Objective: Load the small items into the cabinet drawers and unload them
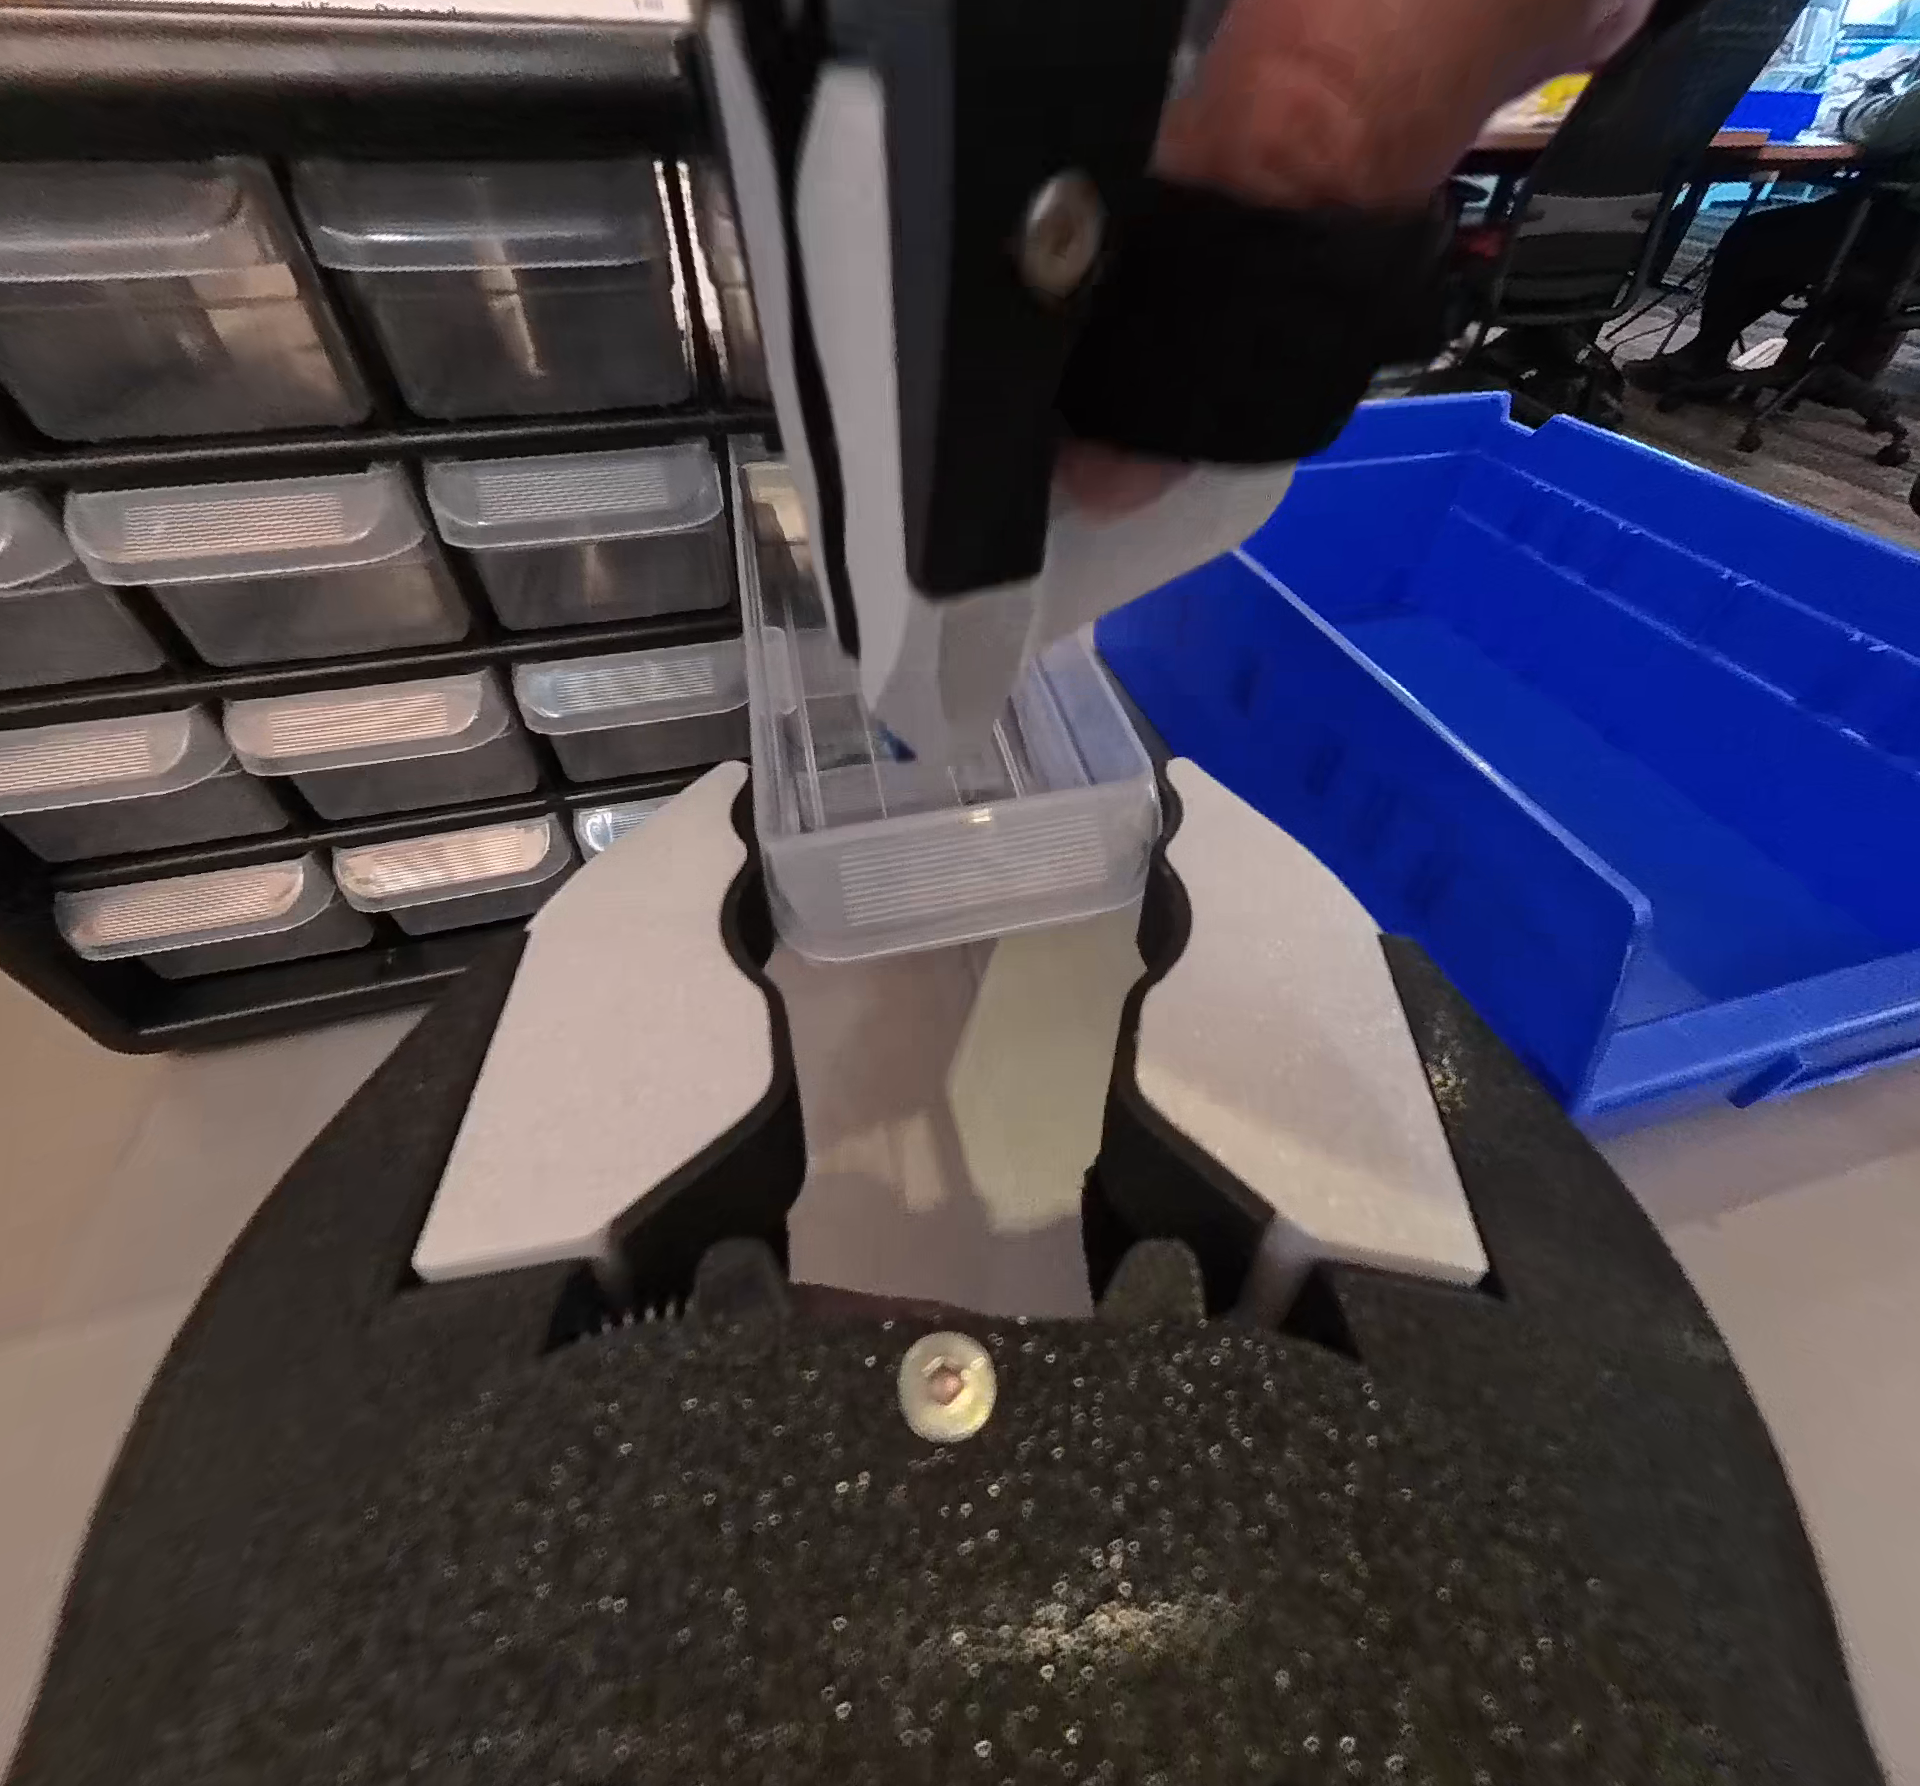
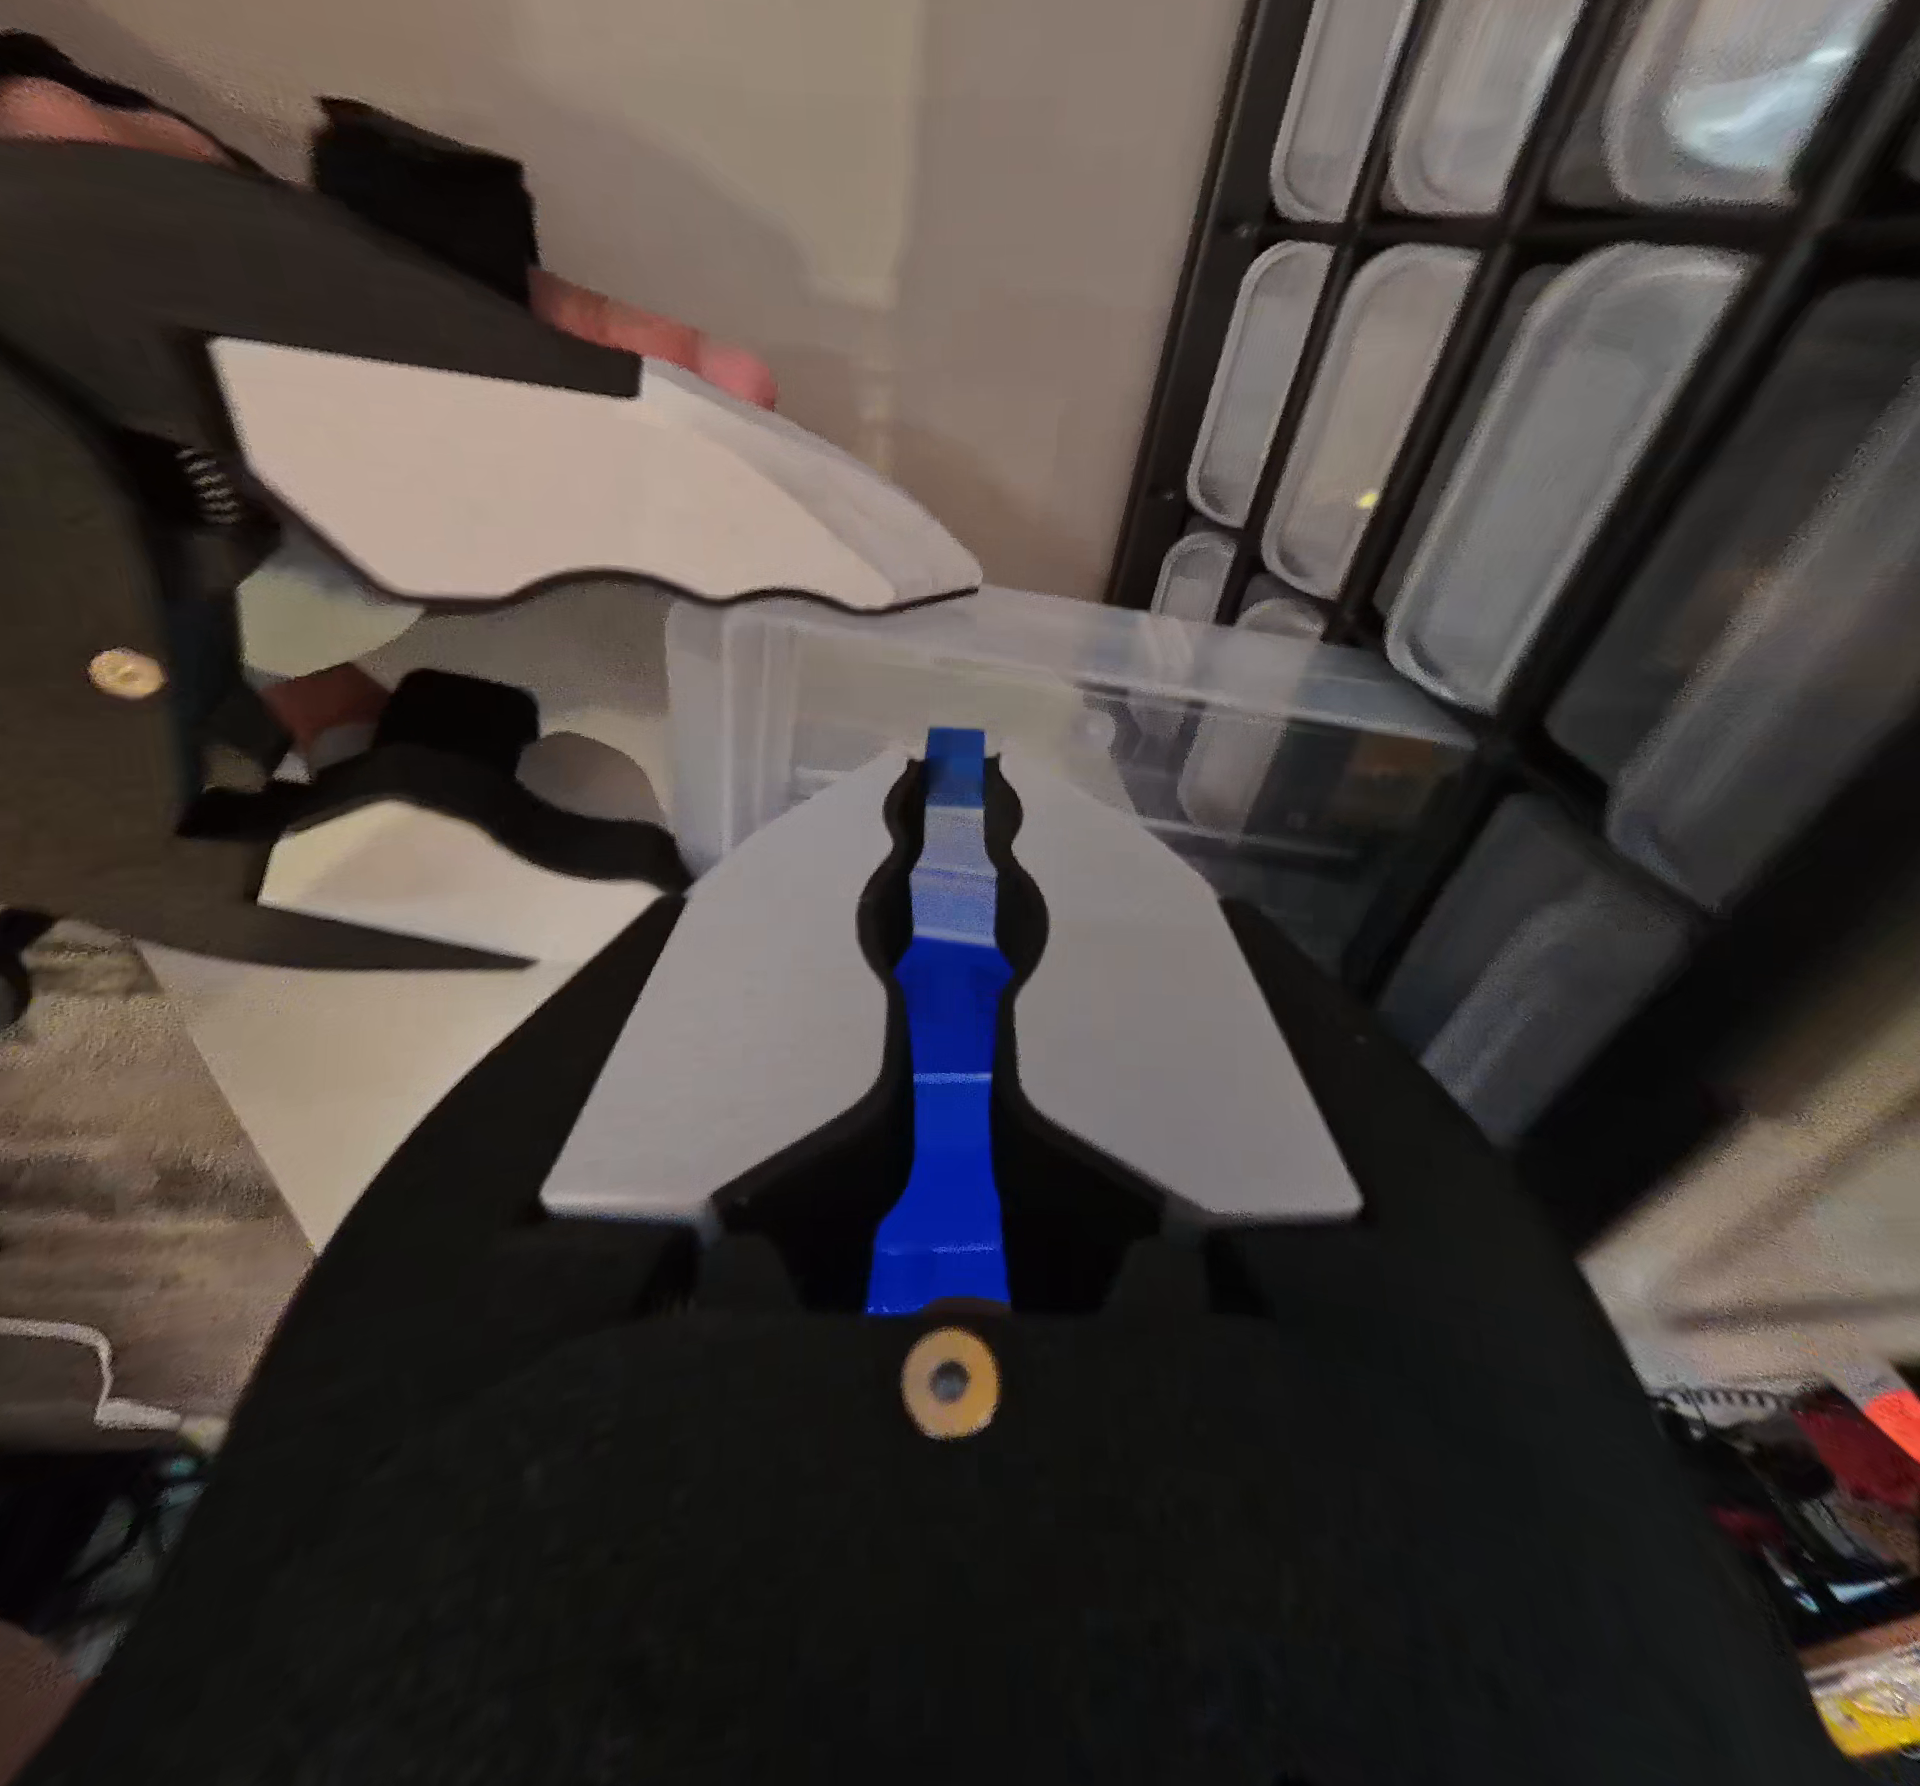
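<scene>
Left wrist view: the cabinet (image 1: 343, 510) stands left of your left hand-held gripper (image 1: 956, 801), which clamps the pulled-out clear drawer (image 1: 961, 863). Your right hand-held gripper (image 2: 956, 770), pinching a small blue item (image 2: 951, 1061), should lower straight inside before releasing.

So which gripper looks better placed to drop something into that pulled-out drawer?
The right gripper: it is shut on a blue item, poised above the clear drawer. The left gripper holds the drawer's front.
</scene>
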### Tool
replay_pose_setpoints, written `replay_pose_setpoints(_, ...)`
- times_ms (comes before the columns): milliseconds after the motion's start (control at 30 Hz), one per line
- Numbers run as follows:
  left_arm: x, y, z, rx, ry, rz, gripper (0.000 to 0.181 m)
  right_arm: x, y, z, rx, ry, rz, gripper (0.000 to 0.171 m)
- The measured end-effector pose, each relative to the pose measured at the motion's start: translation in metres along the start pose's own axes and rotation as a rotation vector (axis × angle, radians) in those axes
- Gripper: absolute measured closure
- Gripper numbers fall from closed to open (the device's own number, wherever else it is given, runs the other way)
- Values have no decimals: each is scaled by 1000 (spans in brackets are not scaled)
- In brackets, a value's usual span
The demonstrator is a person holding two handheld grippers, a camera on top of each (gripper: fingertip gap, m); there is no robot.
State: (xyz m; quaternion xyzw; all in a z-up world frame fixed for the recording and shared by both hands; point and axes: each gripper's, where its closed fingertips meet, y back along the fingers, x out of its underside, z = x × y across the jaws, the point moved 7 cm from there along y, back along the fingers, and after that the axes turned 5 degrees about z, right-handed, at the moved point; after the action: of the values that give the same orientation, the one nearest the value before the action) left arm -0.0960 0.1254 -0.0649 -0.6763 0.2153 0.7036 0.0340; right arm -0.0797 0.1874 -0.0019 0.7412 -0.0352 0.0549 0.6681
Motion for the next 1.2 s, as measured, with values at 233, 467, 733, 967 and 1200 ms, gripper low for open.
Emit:
replay_pose_setpoints(233, 0, 0, 1, 6, 7, -1, 112, 64, 60, 17, 140, -157, -195, 161)
replay_pose_setpoints(467, -2, 1, 2, 15, 15, -7, 112, 188, 5, 7, 76, -523, -112, 161)
replay_pose_setpoints(733, -1, 1, 2, 15, 3, -14, 113, 233, -123, 0, -118, -713, -3, 161)
replay_pose_setpoints(967, -2, 0, 2, 9, -2, -17, 113, 231, -151, -5, -100, -685, 102, 161)
replay_pose_setpoints(1200, -1, -1, 2, 11, -4, -16, 113, 233, -150, -10, -54, -708, 136, 153)
